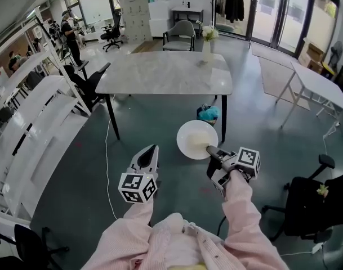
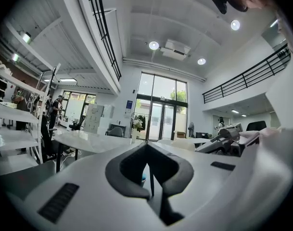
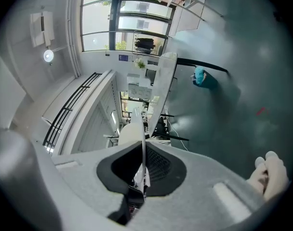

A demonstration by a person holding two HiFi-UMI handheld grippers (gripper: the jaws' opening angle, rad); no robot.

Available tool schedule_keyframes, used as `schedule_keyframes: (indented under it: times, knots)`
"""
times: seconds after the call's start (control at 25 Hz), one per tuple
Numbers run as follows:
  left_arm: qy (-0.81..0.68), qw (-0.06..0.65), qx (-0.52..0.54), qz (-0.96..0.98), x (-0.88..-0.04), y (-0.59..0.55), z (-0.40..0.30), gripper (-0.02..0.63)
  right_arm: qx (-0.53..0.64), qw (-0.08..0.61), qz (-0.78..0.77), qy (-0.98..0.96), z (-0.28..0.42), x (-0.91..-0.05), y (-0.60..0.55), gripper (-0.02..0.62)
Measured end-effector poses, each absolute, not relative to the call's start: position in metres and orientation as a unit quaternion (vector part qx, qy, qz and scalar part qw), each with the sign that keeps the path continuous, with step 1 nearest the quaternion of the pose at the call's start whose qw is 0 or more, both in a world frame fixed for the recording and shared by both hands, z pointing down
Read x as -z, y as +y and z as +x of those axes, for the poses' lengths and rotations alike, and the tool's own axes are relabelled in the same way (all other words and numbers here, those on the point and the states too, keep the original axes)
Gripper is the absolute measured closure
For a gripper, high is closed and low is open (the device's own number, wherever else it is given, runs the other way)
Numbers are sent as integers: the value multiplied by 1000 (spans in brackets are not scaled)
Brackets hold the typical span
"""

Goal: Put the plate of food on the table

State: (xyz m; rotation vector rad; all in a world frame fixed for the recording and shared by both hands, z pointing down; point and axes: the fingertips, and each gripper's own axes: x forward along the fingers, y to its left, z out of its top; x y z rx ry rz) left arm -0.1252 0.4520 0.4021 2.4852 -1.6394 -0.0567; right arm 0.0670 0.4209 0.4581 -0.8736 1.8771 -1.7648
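R gripper [image 1: 210,149] is clamped on the plate [image 1: 197,139] at its near rim. Plate juts from the jaws toward 10 o'clock, level, over the floor [image 1: 261,122]. It's well short of the table [image 1: 160,72], which lies at 11 o'clock from it. L gripper [image 1: 152,149] is closed, empty, at 9 o'clock of the plate. R is nearer, so prob. it carries the plate fwd.

White plate [image 1: 185,133], grey-veined pale marble table [image 1: 160,75], dark teal floor [image 1: 272,145], pink sleeves [image 1: 241,210], black-and-white marker cubes [image 1: 138,188]
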Motion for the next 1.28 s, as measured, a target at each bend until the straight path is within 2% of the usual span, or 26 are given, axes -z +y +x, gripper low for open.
schedule_keyframes:
  times: [0.52, 1.28]
  knots:
    - [-546, 85, 22, 833, -405, 392, -103, 615, 644, 214, -317, 663, 93, -470, 367, 578]
    - [-531, 121, 19, 838, -421, 141, -124, 615, 662, 220, -324, 639, 68, -482, 135, 578]
